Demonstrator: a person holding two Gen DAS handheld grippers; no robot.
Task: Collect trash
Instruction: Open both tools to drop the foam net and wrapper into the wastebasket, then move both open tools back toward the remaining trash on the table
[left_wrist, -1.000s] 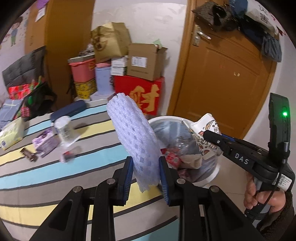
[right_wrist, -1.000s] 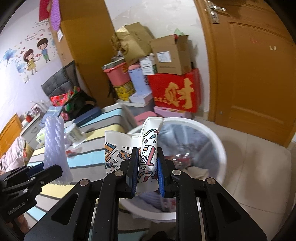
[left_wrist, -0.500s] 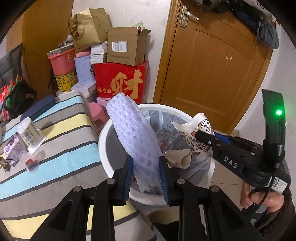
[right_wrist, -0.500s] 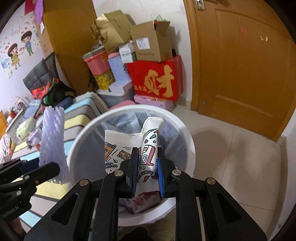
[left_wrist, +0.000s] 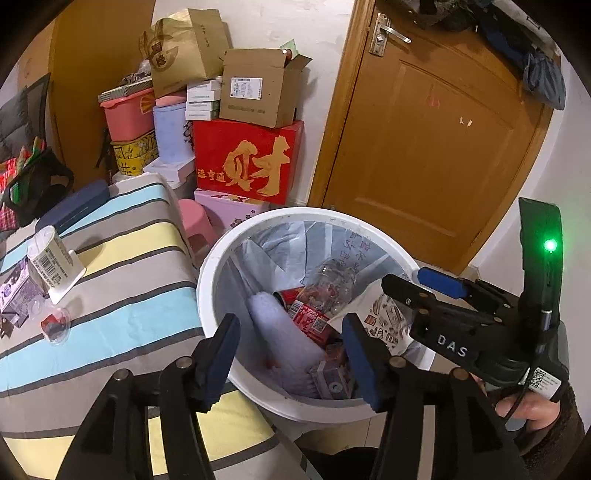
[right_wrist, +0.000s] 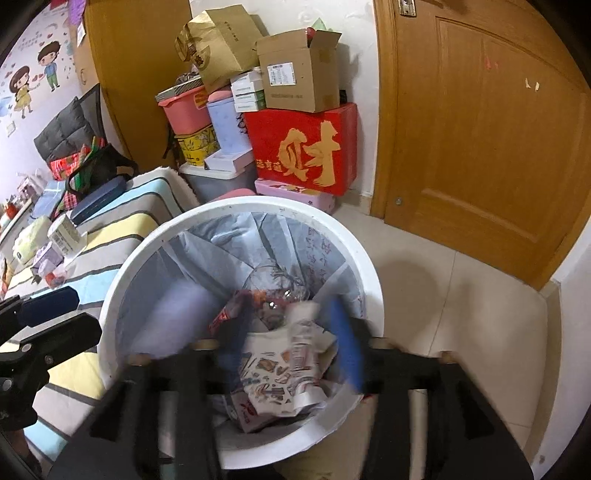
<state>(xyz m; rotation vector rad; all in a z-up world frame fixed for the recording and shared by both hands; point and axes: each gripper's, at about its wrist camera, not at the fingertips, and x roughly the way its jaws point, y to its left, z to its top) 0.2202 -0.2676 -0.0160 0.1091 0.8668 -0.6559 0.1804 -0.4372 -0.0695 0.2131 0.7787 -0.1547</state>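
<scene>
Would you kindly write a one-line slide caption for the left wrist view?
Left gripper opening over the white bin, foam sleeve dropped inside; right gripper alongside.

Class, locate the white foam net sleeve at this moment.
In the left wrist view the foam net sleeve lies inside the white bin, against its left wall, beside a red wrapper.
</scene>
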